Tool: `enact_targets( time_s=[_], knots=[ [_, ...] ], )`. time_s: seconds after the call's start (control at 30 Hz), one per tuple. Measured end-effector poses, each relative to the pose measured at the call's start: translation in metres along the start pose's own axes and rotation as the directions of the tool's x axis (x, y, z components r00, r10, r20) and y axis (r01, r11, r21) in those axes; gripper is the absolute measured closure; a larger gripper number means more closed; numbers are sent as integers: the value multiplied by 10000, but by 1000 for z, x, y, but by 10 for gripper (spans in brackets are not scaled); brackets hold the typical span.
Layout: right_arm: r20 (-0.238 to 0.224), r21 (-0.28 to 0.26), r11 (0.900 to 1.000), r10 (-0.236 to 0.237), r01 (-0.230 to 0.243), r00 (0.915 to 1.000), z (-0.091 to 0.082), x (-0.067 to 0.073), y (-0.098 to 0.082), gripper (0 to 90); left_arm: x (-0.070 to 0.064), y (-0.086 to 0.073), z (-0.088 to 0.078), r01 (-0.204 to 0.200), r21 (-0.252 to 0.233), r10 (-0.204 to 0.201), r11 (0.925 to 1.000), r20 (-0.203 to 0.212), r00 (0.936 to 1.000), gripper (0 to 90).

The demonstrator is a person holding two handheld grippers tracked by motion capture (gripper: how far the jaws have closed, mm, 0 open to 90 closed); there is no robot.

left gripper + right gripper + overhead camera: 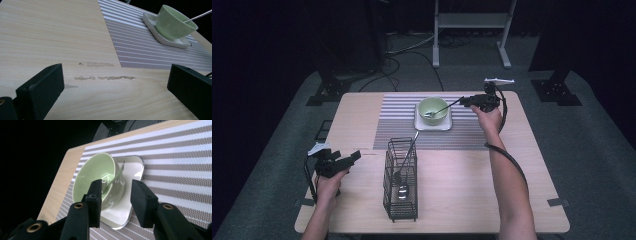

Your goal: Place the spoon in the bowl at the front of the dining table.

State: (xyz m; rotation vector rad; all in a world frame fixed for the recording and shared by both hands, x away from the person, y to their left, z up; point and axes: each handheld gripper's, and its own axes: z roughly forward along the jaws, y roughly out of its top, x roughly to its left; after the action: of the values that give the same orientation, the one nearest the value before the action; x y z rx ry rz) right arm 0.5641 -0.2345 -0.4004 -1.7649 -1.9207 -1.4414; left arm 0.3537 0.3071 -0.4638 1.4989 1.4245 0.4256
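Two grippers at one wooden table (462, 200), each held in a hand.

Right gripper (464, 101): at the far right of the table, beside the green bowl (433, 108), jaws pointing toward it. In the right gripper view the jaws stand partly spread with a clear gap; nothing is pressed between the pads.

Spoon (439, 110): bowl end lies inside the green bowl, handle slants up over the rim toward the right gripper. Whether the handle tip still touches a jaw cannot be made out from above; in the right gripper view the handle is a blurred greenish streak behind the left jaw.

Green bowl: sits on a white square plate (447, 125), itself on a striped placemat (397, 120) at the far middle of the table. The plate's near corner is cut off behind the jaws in the right gripper view.

Left gripper (347, 159): near the table's left edge, jaws spread wide, nothing between them, bare wood below with a few scuffed patches (105, 78).

Wire basket (401, 180): upright at the near middle, holding cutlery (403, 190) whose handle leans out past the top rim; the pieces inside are hard to tell apart.

Open room: wide bare wood right of the basket and between basket and left gripper. Surroundings beyond the table are dark.
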Motion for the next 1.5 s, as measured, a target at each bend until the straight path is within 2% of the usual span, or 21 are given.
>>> enact_targets(
  time_s=[0.3,0.43,0.63,0.8,1.5],
  knots=[
    [-92,89,10000,25,-24,10000,-13,-8,-12,563,0,-1,-1,-81,17,81,10000,-14,10000,0],
    [226,231,9997,-125,120,9997,-15,-8,-15,538,-1,-1,-2,-72,-13,72,10000,-31,10000,0],
    [205,316,9988,-382,375,9991,-19,-4,-19,521,-2,-1,-2,-125,9,125,9999,-5,9999,0],
    [-160,434,9981,-423,430,9990,-22,0,-22,480,-2,-1,-2,-123,20,123,9999,-20,9999,0],
    [-218,938,9904,-995,1012,9948,-31,11,-35,444,-2,-1,-1,-182,46,182,9998,-26,9998,0]
  ],
)
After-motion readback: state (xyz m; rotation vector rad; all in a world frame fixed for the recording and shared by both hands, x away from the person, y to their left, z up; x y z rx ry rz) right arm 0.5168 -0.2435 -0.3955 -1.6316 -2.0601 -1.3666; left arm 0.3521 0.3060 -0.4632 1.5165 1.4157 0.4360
